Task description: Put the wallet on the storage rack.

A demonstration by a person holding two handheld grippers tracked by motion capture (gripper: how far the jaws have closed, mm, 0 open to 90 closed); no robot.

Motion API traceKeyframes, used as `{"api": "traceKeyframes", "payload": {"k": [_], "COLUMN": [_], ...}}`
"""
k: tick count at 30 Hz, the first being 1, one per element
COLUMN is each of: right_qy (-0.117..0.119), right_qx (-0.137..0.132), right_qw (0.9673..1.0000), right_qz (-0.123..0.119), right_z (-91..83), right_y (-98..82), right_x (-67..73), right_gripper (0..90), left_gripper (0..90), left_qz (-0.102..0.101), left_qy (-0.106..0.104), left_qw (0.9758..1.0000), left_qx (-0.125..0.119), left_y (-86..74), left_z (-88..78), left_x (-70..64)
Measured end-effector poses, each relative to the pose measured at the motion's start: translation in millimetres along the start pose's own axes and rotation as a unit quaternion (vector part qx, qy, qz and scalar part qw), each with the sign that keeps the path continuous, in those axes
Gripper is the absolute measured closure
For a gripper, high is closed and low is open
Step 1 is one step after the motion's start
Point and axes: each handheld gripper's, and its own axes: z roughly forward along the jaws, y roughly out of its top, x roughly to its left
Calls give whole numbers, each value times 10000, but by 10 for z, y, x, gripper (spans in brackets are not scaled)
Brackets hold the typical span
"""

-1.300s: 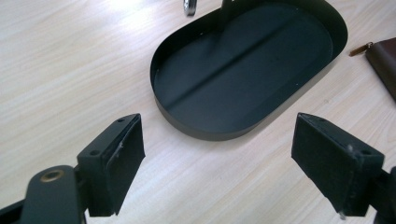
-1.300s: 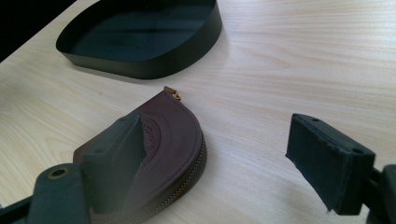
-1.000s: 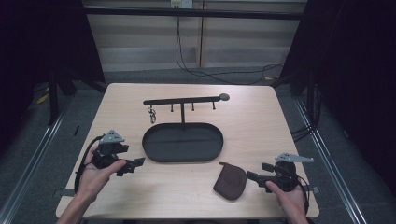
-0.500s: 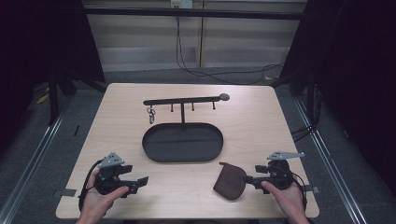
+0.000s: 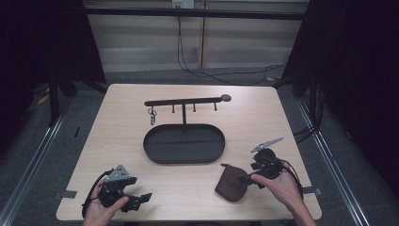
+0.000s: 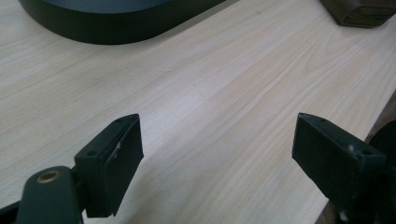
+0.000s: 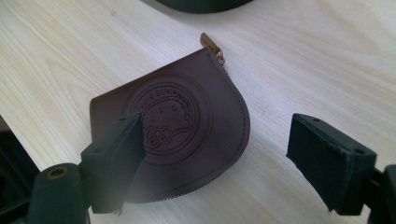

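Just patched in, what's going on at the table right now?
A person holds a gripper in each hand at a light wooden table. The right gripper hangs open just above a brown leather zip pouch, not gripping it. The left gripper is open over bare wood near the front edge. A black oval tray with a hook rack stands behind.

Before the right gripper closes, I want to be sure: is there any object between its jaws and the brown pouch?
Nothing visible is in the way. The right gripper is open, right over the brown pouch, which lies flat on the table; bare wood lies around it.
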Motion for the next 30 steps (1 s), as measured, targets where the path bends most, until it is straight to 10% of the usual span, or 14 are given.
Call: {"api": "traceKeyframes", "payload": {"k": [14,30], "right_qy": [-52,126], "right_qx": [1076,1664], "right_qw": [9939,9859], "right_qz": [-233,-126], "right_z": [274,472], "right_y": [271,385], "right_x": [61,53], "right_gripper": [164,116], "left_gripper": [175,189], "left_qz": [-11,-106], "left_qy": [239,269], "left_qw": [9994,9993], "left_qx": [-231,-246], "left_y": [11,11], "left_z": [-66,-96], "left_x": [53,111]}}
